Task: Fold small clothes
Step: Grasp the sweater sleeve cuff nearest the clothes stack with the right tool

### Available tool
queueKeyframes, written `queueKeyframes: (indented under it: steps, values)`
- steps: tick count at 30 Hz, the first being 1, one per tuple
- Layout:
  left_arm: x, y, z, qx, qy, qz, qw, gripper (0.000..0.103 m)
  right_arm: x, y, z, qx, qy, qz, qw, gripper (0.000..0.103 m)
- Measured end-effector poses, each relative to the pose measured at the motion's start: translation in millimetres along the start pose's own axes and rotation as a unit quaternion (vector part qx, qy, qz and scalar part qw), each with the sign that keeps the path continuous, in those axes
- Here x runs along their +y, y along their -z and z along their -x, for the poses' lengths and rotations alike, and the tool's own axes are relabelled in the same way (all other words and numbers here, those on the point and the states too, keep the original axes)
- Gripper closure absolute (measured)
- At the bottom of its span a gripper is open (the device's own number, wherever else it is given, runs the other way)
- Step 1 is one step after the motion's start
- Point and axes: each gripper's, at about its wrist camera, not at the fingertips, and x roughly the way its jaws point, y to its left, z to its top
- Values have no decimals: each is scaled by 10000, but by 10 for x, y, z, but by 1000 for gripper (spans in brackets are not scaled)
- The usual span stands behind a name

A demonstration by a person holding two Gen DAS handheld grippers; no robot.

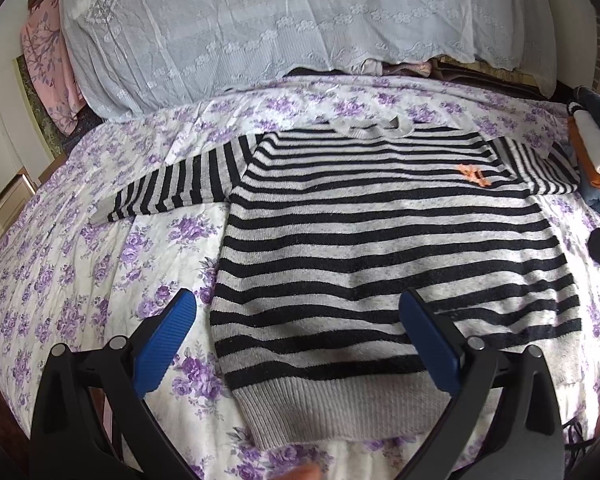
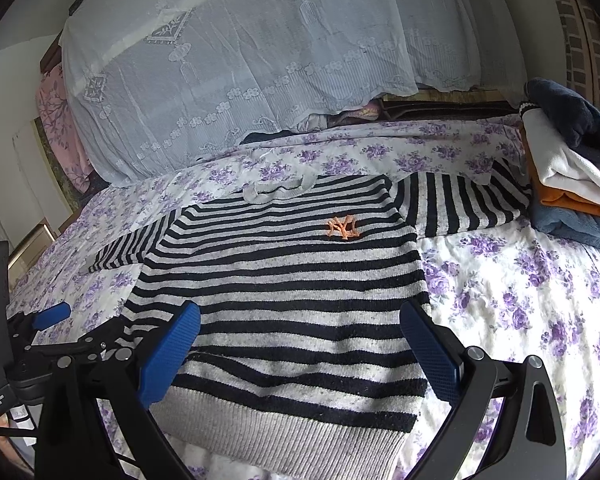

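A small black-and-grey striped sweater (image 1: 380, 240) (image 2: 284, 300) lies flat and face up on the floral bed cover, both sleeves spread sideways, with an orange logo (image 2: 343, 228) on its chest. My left gripper (image 1: 300, 340) hovers open over the hem's left corner, its blue pads (image 1: 168, 344) empty. Over the hem's right half my right gripper (image 2: 300, 348) stands open too, holding nothing. In the right wrist view the left gripper (image 2: 52, 316) shows at the far left edge.
The bed cover (image 2: 520, 300) is white with purple flowers. A stack of folded clothes (image 2: 572, 172) sits at the right edge of the bed. A lace-covered pile (image 1: 260, 28) rises behind the sweater. Furniture (image 1: 4, 208) stands to the left of the bed.
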Motion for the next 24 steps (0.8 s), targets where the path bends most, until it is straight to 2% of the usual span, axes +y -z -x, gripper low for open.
queueKeyframes:
  steps: [4, 9, 11, 13, 14, 18, 22, 24]
  values:
    - [145, -142, -293, 249, 1, 179, 9995, 4, -461, -110, -184, 25, 329, -382, 9987, 3]
    - [72, -409, -583, 501, 224, 85, 9985, 4, -1306, -250, -471, 58, 627, -1373, 9885, 6]
    - [-45, -508, -693, 501, 180, -98, 9985, 4, -1590, -301, -582, 124, 752, -1794, 9808, 23]
    - [-163, -628, -822, 514, 79, -204, 9984, 4, -1832, -366, -692, 93, 752, -2191, 9727, 32]
    - [-201, -699, -888, 550, 79, -191, 9983, 4, -1908, -397, -746, 68, 890, -2329, 9684, 37]
    - [-373, -937, -1180, 675, 84, -22, 9977, 4, -2103, -522, -1037, 158, 1606, -2481, 9552, 46]
    - [-512, -1002, -1536, 764, -95, 23, 9970, 4, -2311, -551, -1251, 132, 1675, -2896, 9423, 49]
    - [-528, -943, -1772, 1023, -19, 129, 9947, 4, -2318, -595, -1354, 81, 1764, -2885, 9411, 49]
